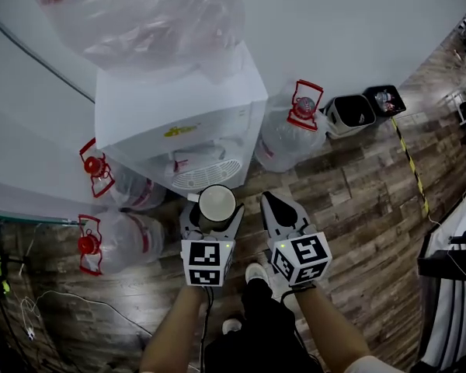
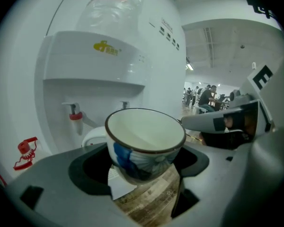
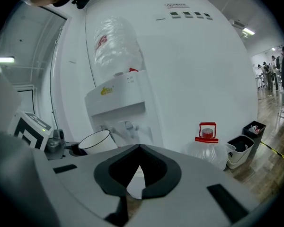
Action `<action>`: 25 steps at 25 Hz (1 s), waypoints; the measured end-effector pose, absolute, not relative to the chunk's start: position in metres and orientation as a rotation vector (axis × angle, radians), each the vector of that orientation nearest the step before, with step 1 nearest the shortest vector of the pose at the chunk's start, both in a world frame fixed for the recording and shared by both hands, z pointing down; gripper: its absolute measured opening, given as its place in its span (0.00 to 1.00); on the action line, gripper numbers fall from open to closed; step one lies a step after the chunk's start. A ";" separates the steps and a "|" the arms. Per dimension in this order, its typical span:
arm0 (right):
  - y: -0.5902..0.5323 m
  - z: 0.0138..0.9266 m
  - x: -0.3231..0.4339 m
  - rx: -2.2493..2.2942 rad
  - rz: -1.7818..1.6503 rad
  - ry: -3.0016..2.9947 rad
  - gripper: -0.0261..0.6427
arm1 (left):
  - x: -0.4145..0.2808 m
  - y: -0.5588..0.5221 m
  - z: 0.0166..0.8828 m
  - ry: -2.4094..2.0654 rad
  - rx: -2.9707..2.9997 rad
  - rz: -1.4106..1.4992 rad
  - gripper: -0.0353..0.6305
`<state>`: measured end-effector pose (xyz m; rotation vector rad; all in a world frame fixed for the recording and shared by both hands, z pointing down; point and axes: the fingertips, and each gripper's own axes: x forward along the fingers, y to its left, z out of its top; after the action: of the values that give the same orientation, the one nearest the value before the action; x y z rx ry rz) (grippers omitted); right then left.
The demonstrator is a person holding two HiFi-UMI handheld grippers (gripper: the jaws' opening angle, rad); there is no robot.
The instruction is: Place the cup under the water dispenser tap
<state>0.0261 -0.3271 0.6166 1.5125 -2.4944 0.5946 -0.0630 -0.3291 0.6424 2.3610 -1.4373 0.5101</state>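
Left hand-held gripper (image 1: 215,208) is pinching the tilting cup (image 2: 144,145), risking a slip or clipping the tap (image 2: 75,117); right hand-held gripper (image 3: 139,167) is pressing together, empty.

Water dispenser bottle (image 1: 140,22) blurred, cut off at top.

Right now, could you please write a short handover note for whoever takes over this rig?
Left gripper: shut on the blue-patterned cup, which is empty and held off the floor.
Right gripper: jaws shut, holding nothing.
The cup is in front of the water dispenser, short of the drip tray and not under the red tap.
Done: cup grasped.
Left: set it on the tray under a tap, then release.
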 end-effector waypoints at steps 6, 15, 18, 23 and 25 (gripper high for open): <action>-0.343 0.658 0.022 1.476 0.590 -2.487 0.07 | -0.063 -0.354 0.683 -1.456 2.336 0.520 0.70; -0.366 0.688 0.014 1.457 0.588 -2.491 0.07 | -0.073 -0.389 0.727 -1.504 2.297 0.530 0.70; -0.373 0.694 0.011 1.450 0.586 -2.497 0.07 | -0.072 -0.398 0.737 -1.508 2.280 0.531 0.70; -0.380 0.700 0.011 1.449 0.588 -2.499 0.07 | -0.070 -0.416 0.753 -1.525 2.254 0.531 0.70; -0.381 0.703 0.013 1.452 0.592 -2.497 0.07 | -0.069 -0.421 0.758 -1.535 2.240 0.529 0.70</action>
<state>0.0134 -0.3813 0.7028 1.4523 -2.4972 0.5915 -0.0692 -0.4213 0.7580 2.2401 -1.5345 0.5295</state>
